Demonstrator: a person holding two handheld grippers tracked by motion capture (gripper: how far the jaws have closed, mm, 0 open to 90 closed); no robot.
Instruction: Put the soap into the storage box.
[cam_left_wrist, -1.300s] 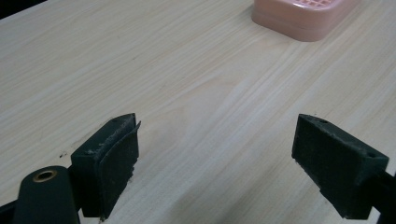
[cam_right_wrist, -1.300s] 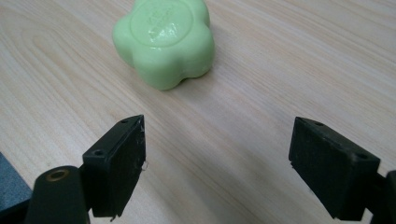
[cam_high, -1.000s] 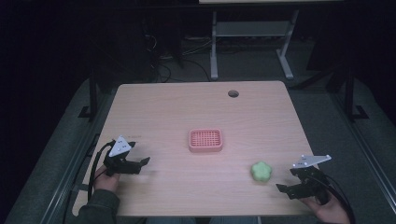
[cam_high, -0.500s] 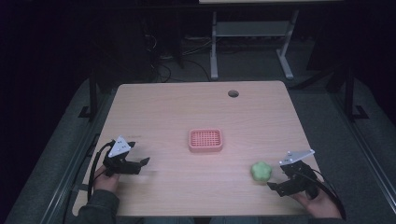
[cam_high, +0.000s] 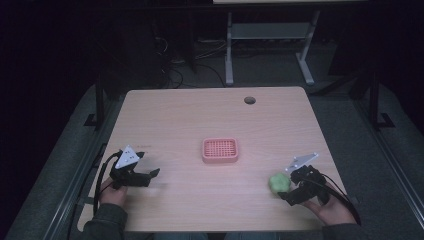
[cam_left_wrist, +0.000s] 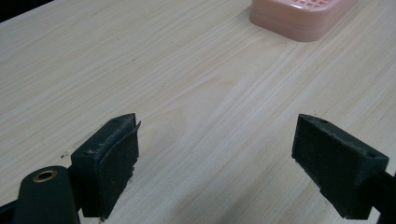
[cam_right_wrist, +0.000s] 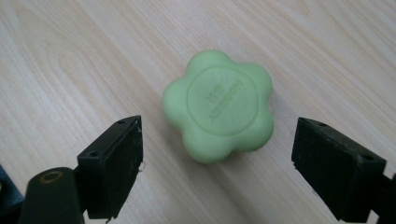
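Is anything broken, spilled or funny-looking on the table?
Nothing stands out. The green flower-shaped soap lies flat and whole on the light wooden table, just ahead of the open right gripper. The pink plastic soap dish sits level and empty mid-table. The left gripper is open over bare wood.

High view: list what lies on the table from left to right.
Left hand-held gripper → pink soap dish → green flower-shaped soap → right hand-held gripper, which partly overlaps the soap but mostly lies to its right.

Dim high view with black surroundings; both gripper views bright, sharp, shadowless.
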